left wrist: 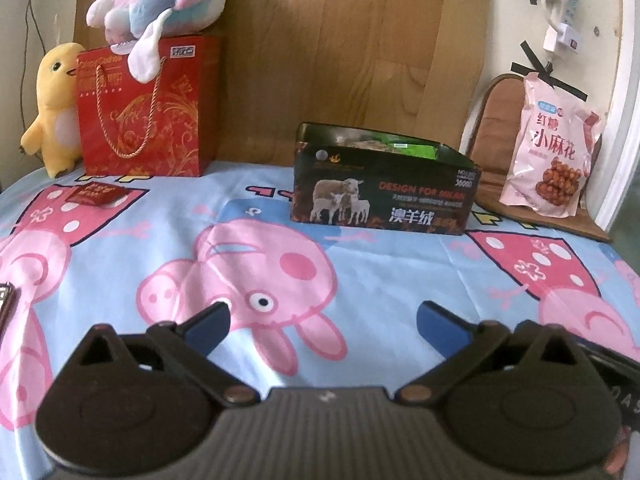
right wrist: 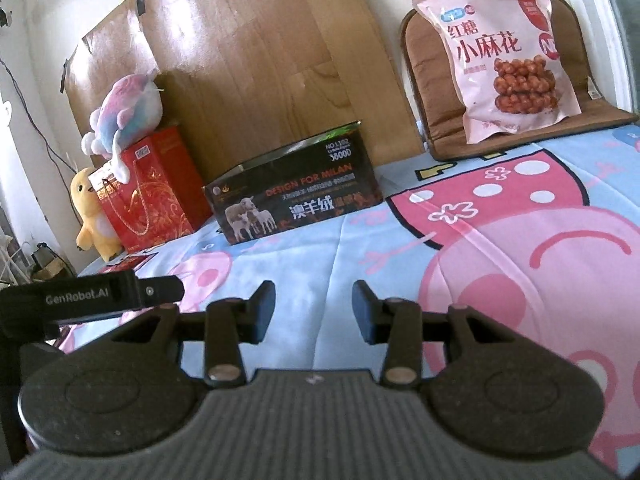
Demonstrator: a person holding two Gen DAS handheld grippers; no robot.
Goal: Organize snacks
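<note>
Left wrist view: my left gripper (left wrist: 322, 320) spread wide and empty, right gripper (right wrist: 314, 310) parted, empty; black box (left wrist: 380, 188) already holds packets, pink snack bag (left wrist: 550, 148) on brown cushion (left wrist: 494, 120) and small red packet (left wrist: 96, 194) remain, I judge.

Snacks on the cartoon-pig sheet

An open black box (left wrist: 380, 196) printed with sheep stands upright near the wood-grain back panel, green packets showing inside. A pink snack bag (right wrist: 508, 52) showing brown twists leans upright, well right of it; a small red packet (left wrist: 96, 194) lies flat, far left.
</note>
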